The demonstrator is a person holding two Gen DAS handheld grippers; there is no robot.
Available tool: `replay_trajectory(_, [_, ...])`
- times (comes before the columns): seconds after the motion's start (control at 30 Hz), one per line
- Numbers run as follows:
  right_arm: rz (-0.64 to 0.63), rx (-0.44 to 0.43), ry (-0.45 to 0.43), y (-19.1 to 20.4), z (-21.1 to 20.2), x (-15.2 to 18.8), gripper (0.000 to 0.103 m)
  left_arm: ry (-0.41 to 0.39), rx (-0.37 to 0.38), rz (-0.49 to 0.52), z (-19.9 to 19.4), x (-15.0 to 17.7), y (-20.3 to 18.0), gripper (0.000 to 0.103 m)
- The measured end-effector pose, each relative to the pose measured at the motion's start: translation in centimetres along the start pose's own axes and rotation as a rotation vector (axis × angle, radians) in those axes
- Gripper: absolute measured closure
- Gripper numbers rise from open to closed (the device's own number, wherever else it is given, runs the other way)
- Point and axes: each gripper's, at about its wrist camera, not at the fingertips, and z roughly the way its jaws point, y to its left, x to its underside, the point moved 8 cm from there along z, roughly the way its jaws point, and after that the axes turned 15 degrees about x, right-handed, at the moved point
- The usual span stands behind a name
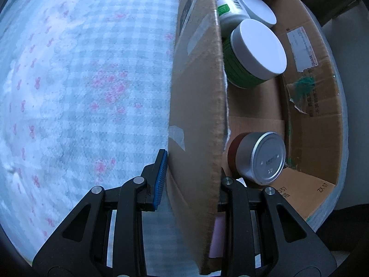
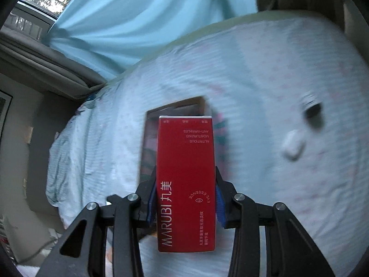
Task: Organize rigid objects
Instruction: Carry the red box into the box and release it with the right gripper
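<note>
My left gripper (image 1: 192, 161) is shut on the upright side wall of a cardboard box (image 1: 198, 106), one blue pad outside, the other finger hidden inside. Inside the box lie a green jar with a white lid (image 1: 256, 53), a white bottle with a green label (image 1: 227, 4), another white lid (image 1: 257, 9) and a silver tin with a dark red band (image 1: 260, 157). My right gripper (image 2: 184, 196) is shut on a tall red carton (image 2: 185, 180) with white lettering, held above the bed.
A pale checked bedspread (image 1: 80, 92) with pink flowers covers the bed. In the right wrist view a flat dark book-like object (image 2: 150, 138) lies behind the carton, with a small white item (image 2: 294, 146) and a dark item (image 2: 313, 114) to the right. A blue curtain (image 2: 138, 18) hangs behind.
</note>
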Motion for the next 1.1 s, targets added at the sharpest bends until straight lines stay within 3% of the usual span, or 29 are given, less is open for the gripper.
replay_trajectory(0.37, [-0.076, 0.018, 0.147, 9.2, 10.6, 4.6, 0.065, 0.016, 0.02, 0.015, 1.1, -1.7, 0.2, 0.079])
replay_trajectory(0.5, [-0.048, 0.021, 0.198, 9.6, 13.6, 6.2, 0.065, 0.012, 0.044, -0.01, 1.1, -2.2, 0.5, 0.079])
replay_trajectory(0.77, [-0.043, 0.012, 0.225, 9.8, 15.0, 6.4, 0.064, 0.019, 0.057, -0.021, 0.5, -2.5, 1.8, 0.079])
replay_trajectory(0.8, [-0.049, 0.024, 0.228, 9.8, 15.1, 6.4, 0.06, 0.019, 0.056, -0.02, 0.5, -2.5, 1.8, 0.079])
replay_trajectory(0.87, [-0.05, 0.078, 0.199, 9.3, 15.1, 6.1, 0.024, 0.021, 0.055, -0.019, 0.3, -2.7, 2.1, 0.079])
replay_trajectory(0.9, [-0.042, 0.078, 0.189, 9.1, 15.0, 5.8, 0.0, 0.021, 0.057, -0.021, 0.3, -2.7, 2.2, 0.079])
replay_trajectory(0.97, [-0.035, 0.042, 0.167, 9.0, 14.4, 5.4, 0.0, 0.017, 0.056, -0.021, 0.4, -2.8, 2.0, 0.079])
replay_trajectory(1.1, [-0.054, 0.056, 0.16, 8.5, 14.3, 5.4, 0.0, 0.013, 0.056, -0.028, 0.5, -2.7, 1.4, 0.079])
